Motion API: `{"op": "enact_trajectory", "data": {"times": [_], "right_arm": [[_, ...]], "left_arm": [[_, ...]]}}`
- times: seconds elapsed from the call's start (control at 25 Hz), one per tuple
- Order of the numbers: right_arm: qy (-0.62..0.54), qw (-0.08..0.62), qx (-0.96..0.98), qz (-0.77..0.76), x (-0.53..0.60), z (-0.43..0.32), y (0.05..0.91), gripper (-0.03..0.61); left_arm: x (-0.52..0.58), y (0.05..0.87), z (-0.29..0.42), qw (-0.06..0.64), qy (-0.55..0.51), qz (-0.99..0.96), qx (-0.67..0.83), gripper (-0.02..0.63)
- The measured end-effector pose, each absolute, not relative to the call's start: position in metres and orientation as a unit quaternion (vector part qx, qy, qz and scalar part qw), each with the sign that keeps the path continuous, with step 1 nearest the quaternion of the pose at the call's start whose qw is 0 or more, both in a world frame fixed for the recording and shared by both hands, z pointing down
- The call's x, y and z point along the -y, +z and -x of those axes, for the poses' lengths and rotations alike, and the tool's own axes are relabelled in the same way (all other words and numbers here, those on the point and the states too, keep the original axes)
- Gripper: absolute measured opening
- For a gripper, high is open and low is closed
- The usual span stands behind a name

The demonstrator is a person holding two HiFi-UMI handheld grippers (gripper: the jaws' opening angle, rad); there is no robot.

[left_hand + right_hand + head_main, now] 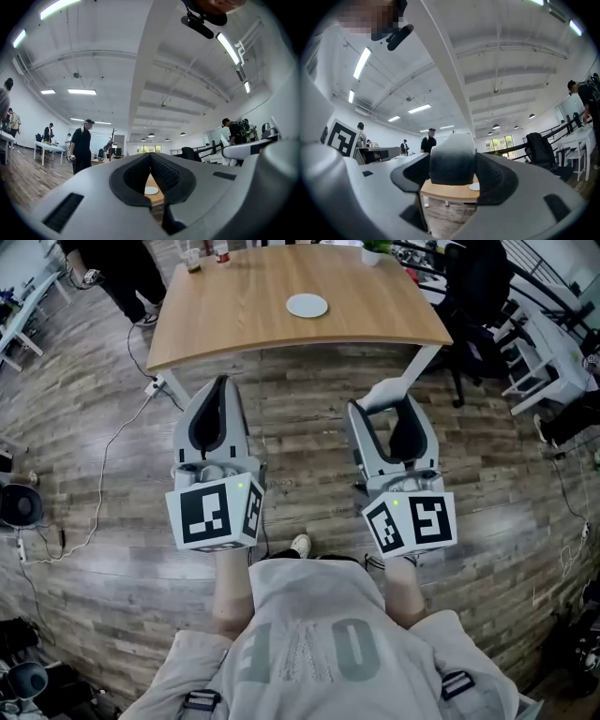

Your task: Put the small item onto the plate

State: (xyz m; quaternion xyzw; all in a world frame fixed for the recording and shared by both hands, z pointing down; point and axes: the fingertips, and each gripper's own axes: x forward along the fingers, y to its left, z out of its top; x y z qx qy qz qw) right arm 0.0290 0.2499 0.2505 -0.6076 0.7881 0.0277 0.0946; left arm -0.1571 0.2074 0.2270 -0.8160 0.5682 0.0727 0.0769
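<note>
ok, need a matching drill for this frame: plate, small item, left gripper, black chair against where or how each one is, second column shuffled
Things:
1. plate
2. small item
3. left gripper
4. black chair

Places and states:
A. fingers together, nothing between them
B. beside the table, at its right in the head view
C. held between the fingers of the right gripper
D. empty, lying on the table

Pairs: 1-D, 2-C, 3-A, 4-B
</note>
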Motion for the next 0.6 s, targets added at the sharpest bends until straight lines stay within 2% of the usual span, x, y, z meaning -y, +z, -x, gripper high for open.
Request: {"op": "enact_trajectory", "data": {"times": [0.6], "right_arm": [[0.054,0.088,-0.796,0.597,-0.149,-0.043,0.258,0.313]], "left_arm": [[-0.118,0.236,0.142,0.091,0.060,0.813,-0.572,0.009]]}}
